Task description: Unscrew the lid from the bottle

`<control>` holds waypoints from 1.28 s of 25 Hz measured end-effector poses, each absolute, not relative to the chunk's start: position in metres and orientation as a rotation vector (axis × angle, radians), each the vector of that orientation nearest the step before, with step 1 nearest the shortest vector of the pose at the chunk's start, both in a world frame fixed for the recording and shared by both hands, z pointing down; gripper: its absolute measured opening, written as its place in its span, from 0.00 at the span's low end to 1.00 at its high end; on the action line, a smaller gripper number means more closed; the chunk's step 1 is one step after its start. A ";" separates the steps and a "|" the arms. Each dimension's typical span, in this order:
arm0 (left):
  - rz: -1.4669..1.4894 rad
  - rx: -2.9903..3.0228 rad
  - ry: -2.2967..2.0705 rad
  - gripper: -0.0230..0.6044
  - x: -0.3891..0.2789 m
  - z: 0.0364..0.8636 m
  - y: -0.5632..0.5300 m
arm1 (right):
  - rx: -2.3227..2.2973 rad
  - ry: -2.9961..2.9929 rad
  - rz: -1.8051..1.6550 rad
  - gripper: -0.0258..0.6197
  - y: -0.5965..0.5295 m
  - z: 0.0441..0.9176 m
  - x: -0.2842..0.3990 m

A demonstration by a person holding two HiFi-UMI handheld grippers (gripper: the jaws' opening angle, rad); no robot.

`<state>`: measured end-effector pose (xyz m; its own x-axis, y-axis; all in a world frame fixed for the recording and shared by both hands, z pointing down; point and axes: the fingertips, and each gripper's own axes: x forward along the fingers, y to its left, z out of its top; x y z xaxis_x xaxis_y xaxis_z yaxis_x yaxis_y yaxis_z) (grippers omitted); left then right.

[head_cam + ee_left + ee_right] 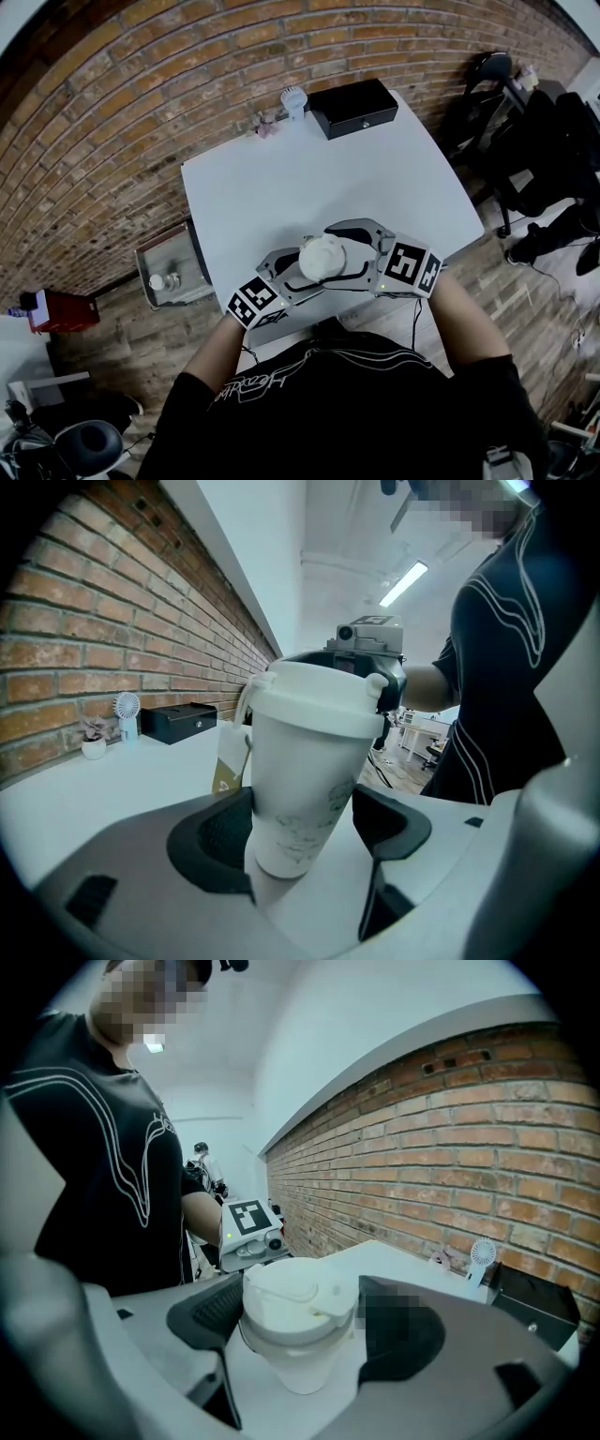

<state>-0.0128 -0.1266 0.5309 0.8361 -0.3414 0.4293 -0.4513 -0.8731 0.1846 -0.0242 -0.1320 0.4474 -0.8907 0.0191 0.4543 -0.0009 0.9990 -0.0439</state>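
Red brick wall (pixel 141 112) backs the white table (pixel 281 187), where a black rectangular box (pixel 354 106) and a small white fan (pixel 293 98) stand well clear of the work. At the table's near edge, the left gripper (pixel 298 832) clamps the body of the white tapered plastic bottle (pixel 305 761). The right gripper (pixel 300 1321), jaws wide, clasps its white round lid (pixel 295 1297).

At the table's (pixel 234 202) near edge the bottle (pixel 300 789) stands clamped in the left tool (pixel 298 822), its lid (pixel 295 1297) in the right tool (pixel 298 1314). The middle and both side edges are open. A black box (pixel 354 107), fan (pixel 293 99) and small potted plant (pixel 267 126) line the far edge, with the brick wall (pixel 131 103) close behind.
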 end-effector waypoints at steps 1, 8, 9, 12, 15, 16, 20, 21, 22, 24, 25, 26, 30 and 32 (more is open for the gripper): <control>0.563 2.738 -0.604 0.59 -0.013 0.531 -0.127 | 0.002 -2.672 0.062 0.61 -0.132 0.448 -0.024; 0.567 2.745 -0.598 0.59 -0.013 0.531 -0.126 | 0.054 -2.679 0.050 0.61 -0.133 0.447 -0.023; 0.567 2.745 -0.598 0.59 -0.013 0.531 -0.126 | 0.060 -2.678 0.046 0.61 -0.133 0.447 -0.023; 0.564 2.745 -0.598 0.59 -0.012 0.531 -0.126 | 0.084 -2.675 0.049 0.60 -0.133 0.447 -0.023; 0.555 2.752 -0.596 0.59 -0.014 0.532 -0.126 | 0.104 -2.701 0.063 0.60 -0.132 0.442 -0.023; 0.549 2.753 -0.597 0.59 -0.014 0.532 -0.126 | 0.113 -2.728 0.078 0.60 -0.133 0.437 -0.023; 0.531 2.744 -0.625 0.59 -0.014 0.532 -0.127 | 0.163 -2.787 0.103 0.60 -0.138 0.414 -0.019; 0.529 2.742 -0.637 0.59 -0.014 0.531 -0.127 | 0.167 -2.795 0.108 0.60 -0.138 0.409 -0.018; 0.526 2.740 -0.649 0.59 -0.014 0.531 -0.127 | 0.172 -2.804 0.111 0.60 -0.138 0.405 -0.017; 0.514 2.733 -0.666 0.59 -0.017 0.530 -0.127 | 0.199 -2.811 0.111 0.60 -0.138 0.398 -0.015; 0.505 2.728 -0.674 0.59 -0.019 0.528 -0.127 | 0.215 -2.813 0.109 0.60 -0.138 0.394 -0.015; 0.494 2.722 -0.683 0.59 -0.021 0.527 -0.126 | 0.226 -2.815 0.106 0.60 -0.138 0.390 -0.016; 0.452 2.703 -0.731 0.59 -0.036 0.520 -0.122 | 0.253 -2.838 0.075 0.59 -0.137 0.376 -0.018; 0.430 2.693 -0.757 0.59 -0.046 0.514 -0.117 | 0.277 -2.873 0.072 0.59 -0.136 0.363 -0.019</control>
<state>-0.0459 -0.1172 0.5136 0.8151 -0.4504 0.3643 -0.5435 -0.8123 0.2117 -0.0187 -0.1364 0.3626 -0.9496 -0.1815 0.2556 -0.1941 0.9807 -0.0246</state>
